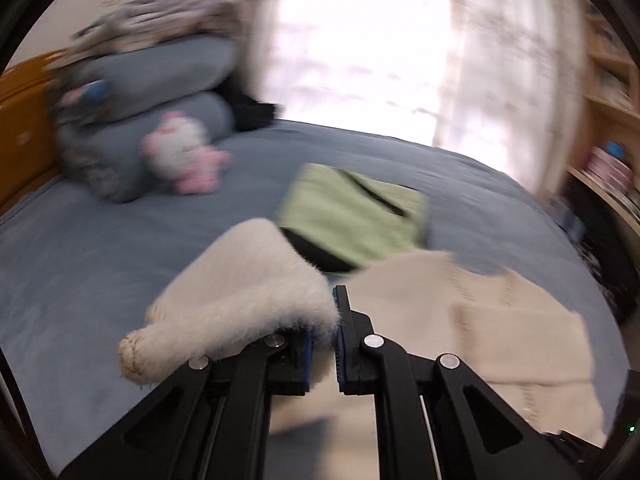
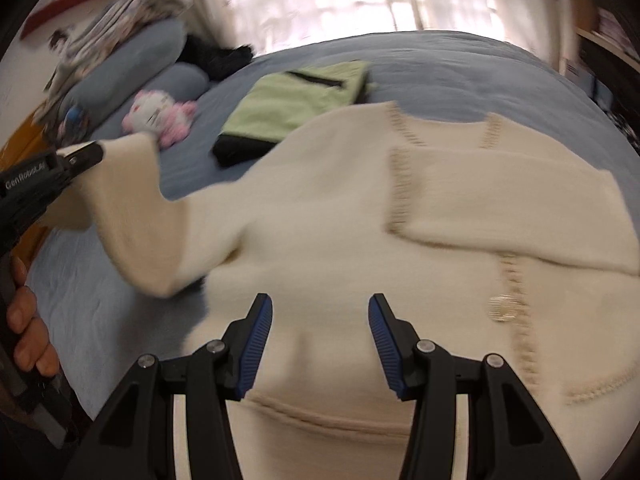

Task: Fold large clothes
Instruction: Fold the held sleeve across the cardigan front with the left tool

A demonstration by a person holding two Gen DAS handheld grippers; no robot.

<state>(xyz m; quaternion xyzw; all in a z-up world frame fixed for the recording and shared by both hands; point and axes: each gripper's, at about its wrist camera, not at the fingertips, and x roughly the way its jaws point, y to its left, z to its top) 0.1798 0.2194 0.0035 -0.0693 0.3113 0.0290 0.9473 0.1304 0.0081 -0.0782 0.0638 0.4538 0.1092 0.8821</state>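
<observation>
Cream fluffy sleeve, left wrist view: the sleeve (image 1: 244,300) of the sweater is pinched in the left gripper (image 1: 326,336). The jaws are almost closed on it. The cuff hangs over the left finger.
Sweater body, left wrist view: the rest of the cream sweater (image 1: 500,320) lies flat on the blue bed (image 1: 100,240), to the right of the gripper.
Green cloth, left wrist view: a folded green cloth (image 1: 356,220) lies just past the sweater.
Room, left wrist view: bare blue bed to the left. A pink and white toy (image 1: 180,152) sits by the pillows (image 1: 152,80), far from the sweater.
Writing, right wrist view: the left gripper (image 2: 86,154) shows white letters that look like "GenRobot.AI". A hand (image 2: 28,332) holds it at the left edge.
Right gripper, right wrist view: the right gripper (image 2: 320,312) is wide open and holds nothing. It hangs over the sweater's (image 2: 340,220) lower part.
Edges, right wrist view: a sleeve is folded across the chest. A round button (image 2: 505,307) sits by the stitched front edge.
Room, right wrist view: bare blue bed (image 2: 100,300) on the left side.
</observation>
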